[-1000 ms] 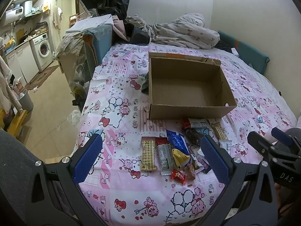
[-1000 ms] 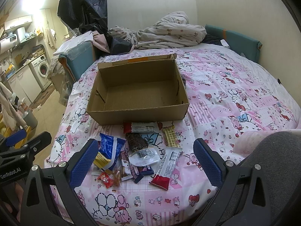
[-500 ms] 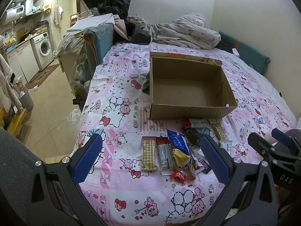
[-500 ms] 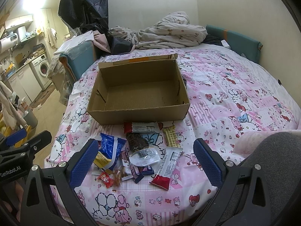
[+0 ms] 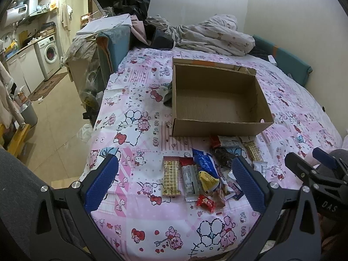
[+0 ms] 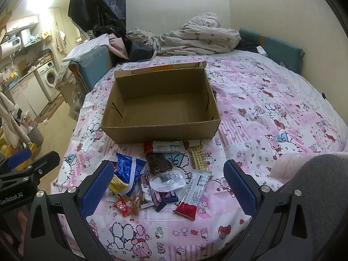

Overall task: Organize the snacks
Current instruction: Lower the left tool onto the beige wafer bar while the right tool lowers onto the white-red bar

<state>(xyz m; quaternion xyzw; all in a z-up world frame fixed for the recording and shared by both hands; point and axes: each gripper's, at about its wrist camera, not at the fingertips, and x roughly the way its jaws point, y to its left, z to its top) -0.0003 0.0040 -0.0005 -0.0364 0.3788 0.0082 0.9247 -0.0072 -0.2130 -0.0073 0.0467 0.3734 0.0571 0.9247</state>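
Only from the right wrist, a red-ended wrapper [image 6: 192, 192] seen whole near the bed's [image 6: 271, 100] foot edge; corrugated cardboard box [image 6: 161, 106] empty, both grippers [image 5: 177, 179] [image 6: 168, 182] spread wide, holding nothing.

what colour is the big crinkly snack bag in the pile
Blue with white, with a yellow end; the snack bag shows best in the right wrist view.

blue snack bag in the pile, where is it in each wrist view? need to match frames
Left wrist: blue snack bag sits centre, slightly right, just inside the gripper's right finger, in front of the cardboard box.
Right wrist: same bag sits lower left of centre, beside the gripper's left finger.
Shared landmark: the open, empty cardboard box directly behind the snack pile in both views.
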